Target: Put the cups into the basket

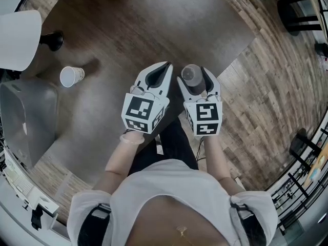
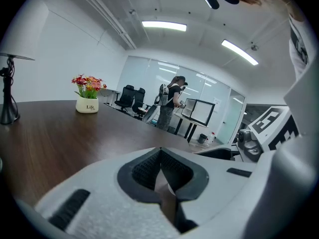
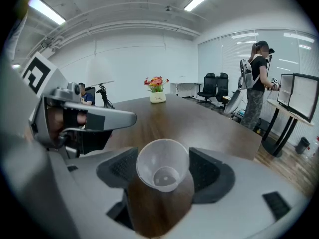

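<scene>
A clear plastic cup [image 3: 163, 170] sits between the pads of my right gripper [image 3: 164, 167], its mouth turned back toward the camera and its rim touching both pads. From the head view this cup [image 1: 191, 74] and my right gripper [image 1: 194, 77] are over the near edge of the dark wooden table [image 1: 133, 29]. My left gripper [image 1: 165, 68] lies just to its left, jaws shut to a point with nothing in them [image 2: 160, 156]. A second, white cup [image 1: 70, 76] lies on its side on the table at the left. The grey basket [image 1: 25, 118] stands beyond the table's left edge.
A white lamp shade [image 1: 17, 38] and its dark base [image 1: 52, 40] stand at the table's far left. A flower pot [image 3: 156, 89] sits farther along the table. A person with a backpack [image 3: 256, 83] stands by desks off to the right. Wooden floor surrounds the table.
</scene>
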Motion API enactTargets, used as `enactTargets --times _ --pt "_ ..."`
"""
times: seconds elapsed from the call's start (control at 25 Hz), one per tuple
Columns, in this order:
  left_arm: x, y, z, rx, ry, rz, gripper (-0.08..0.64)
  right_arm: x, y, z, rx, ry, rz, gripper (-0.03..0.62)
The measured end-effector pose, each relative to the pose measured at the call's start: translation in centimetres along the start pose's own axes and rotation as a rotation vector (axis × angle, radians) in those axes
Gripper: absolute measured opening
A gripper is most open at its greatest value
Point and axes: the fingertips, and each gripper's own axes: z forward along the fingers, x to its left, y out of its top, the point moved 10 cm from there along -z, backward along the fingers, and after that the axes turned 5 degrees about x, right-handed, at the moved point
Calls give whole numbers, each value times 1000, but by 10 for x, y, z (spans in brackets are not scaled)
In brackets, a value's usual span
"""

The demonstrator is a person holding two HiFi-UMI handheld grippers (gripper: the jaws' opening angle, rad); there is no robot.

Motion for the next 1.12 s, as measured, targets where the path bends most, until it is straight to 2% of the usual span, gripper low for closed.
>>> enactTargets --times 0.56,1.12 --pt "16 2 -34 -50 77 -40 11 28 19 2 -16 79 -80 327" --pt "57 -8 -118 -149 285 -118 11 106 57 18 -51 251 -254 325"
